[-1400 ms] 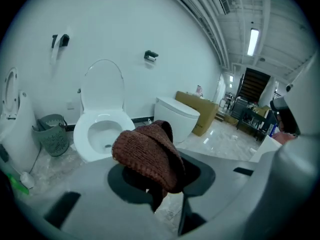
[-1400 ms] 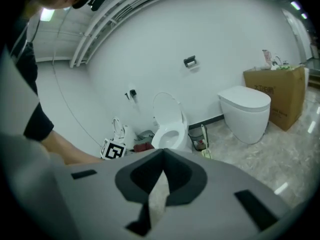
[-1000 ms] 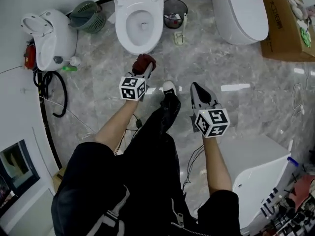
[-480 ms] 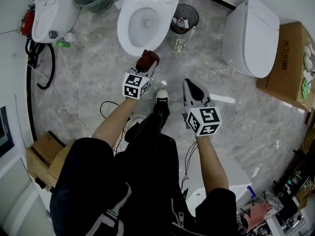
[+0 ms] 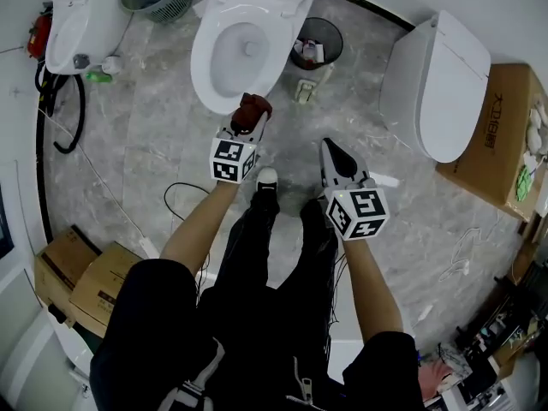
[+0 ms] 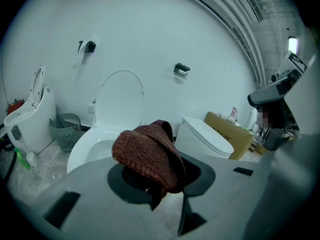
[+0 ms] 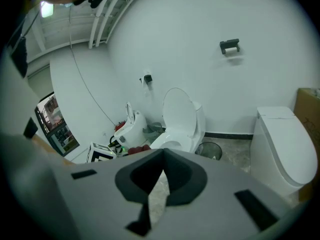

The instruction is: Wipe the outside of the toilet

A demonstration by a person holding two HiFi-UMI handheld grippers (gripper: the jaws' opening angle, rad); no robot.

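The open white toilet (image 5: 224, 68) stands at the top centre of the head view, lid raised against the wall. My left gripper (image 5: 247, 122) is shut on a reddish-brown knitted cloth (image 5: 253, 108), which hangs right at the front rim of the bowl. In the left gripper view the cloth (image 6: 148, 155) bulges over the jaws, with the toilet's bowl (image 6: 89, 145) just beyond it. My right gripper (image 5: 330, 149) hovers over the floor to the right, shut and empty. The right gripper view shows its jaws (image 7: 161, 171) pressed together and the toilet (image 7: 179, 120) farther off.
A black waste bin (image 5: 315, 43) and a toilet brush (image 5: 302, 87) stand right of the toilet. A closed white toilet (image 5: 438, 86) and a cardboard box (image 5: 503, 137) are at the right. Another toilet (image 5: 79, 17), a green basket (image 5: 163, 3), cables and boxes (image 5: 84, 274) lie at the left.
The person has stepped forward, so the toilet now lies closer. My left gripper has carried the cloth up to the bowl's front rim. The right gripper keeps its place beside it.
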